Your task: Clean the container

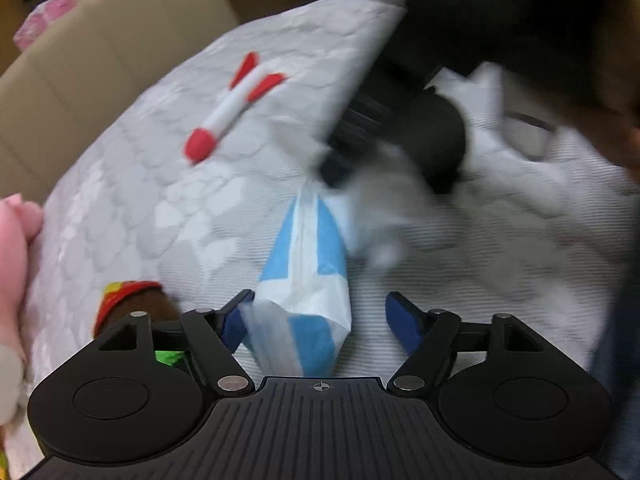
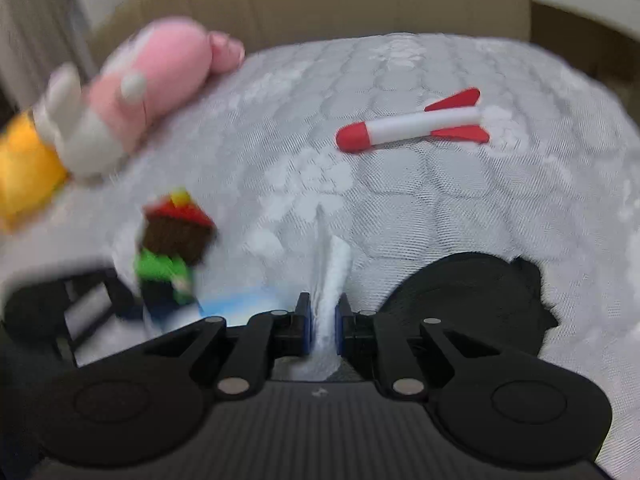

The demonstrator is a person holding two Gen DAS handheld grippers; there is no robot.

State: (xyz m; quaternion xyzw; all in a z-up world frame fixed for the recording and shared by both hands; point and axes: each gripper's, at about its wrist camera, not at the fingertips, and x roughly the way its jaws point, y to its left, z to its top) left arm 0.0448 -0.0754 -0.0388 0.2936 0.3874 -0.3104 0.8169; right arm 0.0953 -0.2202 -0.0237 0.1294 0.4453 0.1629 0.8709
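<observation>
Left wrist view: the left tool (image 1: 320, 316) stands wide, its blue pads clear of the blue-and-white crinkled plastic bag (image 1: 308, 264) lying between them on the quilted white mattress (image 1: 160, 184). A foam rocket (image 1: 232, 108), white-bodied with red nose and fins, lies beyond.

Right wrist view: the right tool (image 2: 323, 324) is narrow, pinching a thin white fold of the bag (image 2: 332, 276). A pink plush toy (image 2: 160, 72) rests far left. A cardboard container wall (image 2: 320, 4) rises behind the mattress.

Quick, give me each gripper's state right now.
Left gripper: open; the blue-and-white bag lies between its jaws, touching only the left pad.
Right gripper: shut on a white fold of that bag.
</observation>
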